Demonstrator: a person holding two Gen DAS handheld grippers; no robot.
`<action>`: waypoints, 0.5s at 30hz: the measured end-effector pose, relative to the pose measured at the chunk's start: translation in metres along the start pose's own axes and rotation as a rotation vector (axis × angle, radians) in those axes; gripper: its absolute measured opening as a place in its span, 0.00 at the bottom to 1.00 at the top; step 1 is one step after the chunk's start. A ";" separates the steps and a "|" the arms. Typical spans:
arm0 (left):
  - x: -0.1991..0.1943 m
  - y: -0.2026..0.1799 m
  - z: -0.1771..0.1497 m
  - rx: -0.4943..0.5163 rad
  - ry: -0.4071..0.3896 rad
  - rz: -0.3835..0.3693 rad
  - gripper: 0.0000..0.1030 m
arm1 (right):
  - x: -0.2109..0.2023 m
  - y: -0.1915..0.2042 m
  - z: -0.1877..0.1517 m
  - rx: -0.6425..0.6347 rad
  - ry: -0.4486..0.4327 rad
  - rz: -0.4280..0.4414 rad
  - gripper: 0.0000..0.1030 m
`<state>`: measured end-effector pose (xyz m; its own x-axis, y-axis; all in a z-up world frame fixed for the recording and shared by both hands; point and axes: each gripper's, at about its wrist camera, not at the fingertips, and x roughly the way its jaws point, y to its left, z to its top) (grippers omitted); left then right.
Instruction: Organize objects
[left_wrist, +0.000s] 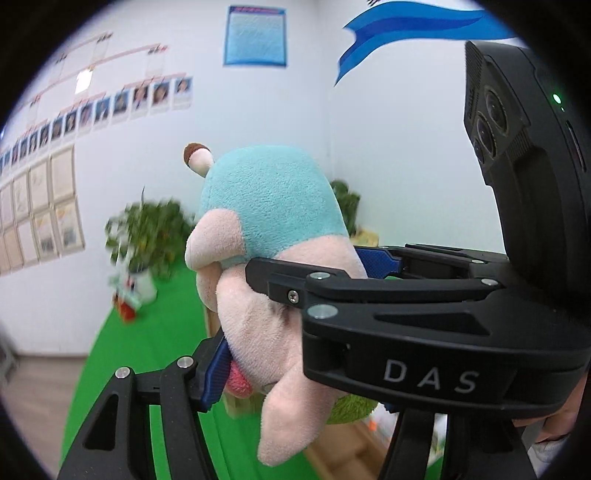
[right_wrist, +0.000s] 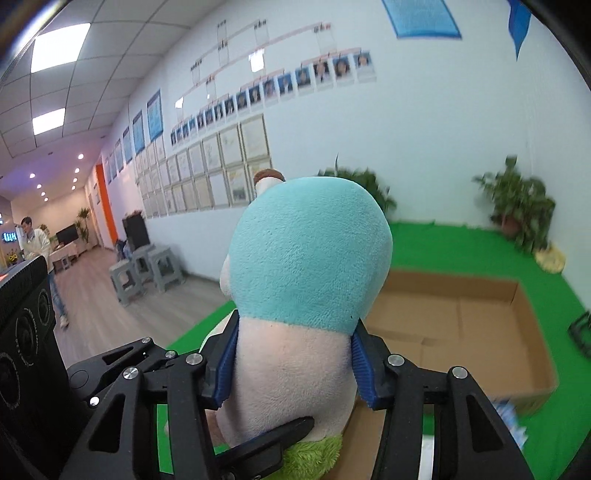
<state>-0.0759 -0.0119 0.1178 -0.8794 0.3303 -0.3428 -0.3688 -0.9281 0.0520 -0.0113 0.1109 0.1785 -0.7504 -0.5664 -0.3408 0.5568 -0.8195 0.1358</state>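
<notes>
Open cardboard box (right_wrist: 476, 332) sits on green mat (right_wrist: 443, 240), beyond and right of the right gripper's fingers; the visible part of its floor is bare brown card, near-left corner hidden behind the toy. In the left wrist view only slivers of a box (left_wrist: 354, 450) show under the toy, contents can't tell. Plush toy (right_wrist: 310, 280), teal on top, pale pink body, fuzzy green base, small brown-capped nub at its upper left, is held in the air between both tools, above the mat and the box's near-left side. Right gripper (right_wrist: 295, 365) is clamped on the plush toy's pink middle: blue pads (right_wrist: 364, 369) press in on both flanks, teal top sticks out past the fingertips, green base hangs below them. Left gripper (left_wrist: 301, 325): left blue pad (left_wrist: 218, 373) lies against the pink lower body; its right finger is mostly hidden behind the other tool, only a blue tip peeks out low at the toy's far side, so can't tell whether it is gripping. In the left wrist view the right gripper (left_wrist: 314, 273) comes in from the right, its black finger across the pink body, second blue pad behind the toy. Potted plants (right_wrist: 517, 206) stand at the mat's far edge by the wall (right_wrist: 424, 129), blurred. Grey stools (right_wrist: 147, 269) off far left.
</notes>
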 end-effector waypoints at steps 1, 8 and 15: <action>0.002 -0.003 0.012 0.011 -0.010 -0.004 0.61 | -0.005 -0.007 0.015 0.002 -0.022 -0.007 0.48; 0.042 0.001 0.066 -0.041 0.038 -0.023 0.61 | 0.007 -0.067 0.118 0.014 -0.002 -0.027 0.49; 0.114 0.030 0.072 -0.130 0.210 -0.019 0.61 | 0.135 -0.133 0.170 0.092 0.178 0.017 0.49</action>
<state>-0.2090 0.0100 0.1481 -0.7860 0.3171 -0.5307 -0.3306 -0.9410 -0.0726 -0.2475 0.1285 0.2721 -0.6623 -0.5621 -0.4954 0.5276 -0.8194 0.2244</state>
